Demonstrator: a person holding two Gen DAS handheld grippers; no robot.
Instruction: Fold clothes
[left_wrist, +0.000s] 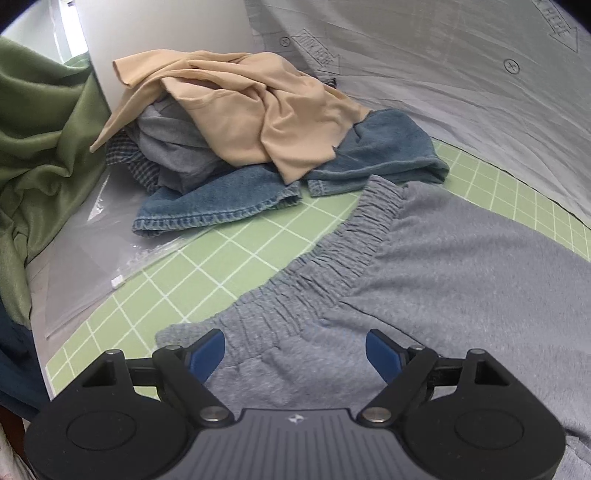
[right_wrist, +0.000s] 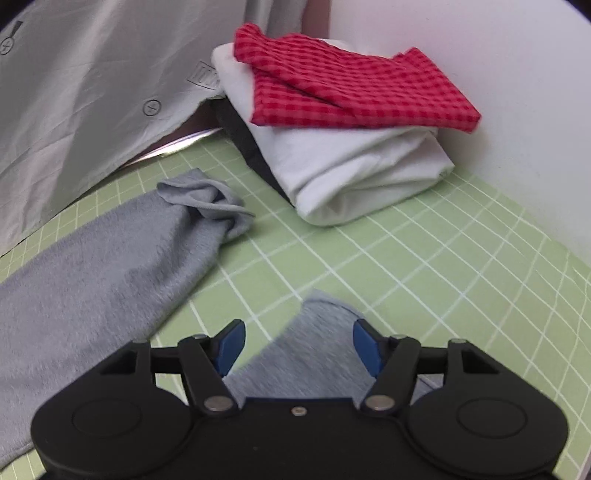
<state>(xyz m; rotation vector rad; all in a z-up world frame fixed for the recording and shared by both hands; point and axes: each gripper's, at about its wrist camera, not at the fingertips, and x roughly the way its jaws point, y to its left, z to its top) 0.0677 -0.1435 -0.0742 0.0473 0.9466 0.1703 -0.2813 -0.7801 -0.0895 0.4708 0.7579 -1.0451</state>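
Grey sweatpants (left_wrist: 461, 266): waistband beneath spread, empty left gripper (left_wrist: 295, 350); leg cuff beneath spread, empty right gripper (right_wrist: 295, 343).

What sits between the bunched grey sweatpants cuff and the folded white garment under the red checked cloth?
Only bare green gridded cutting mat, in the right wrist view: the bunched grey cuff and the folded white garment lie apart, nothing between them.
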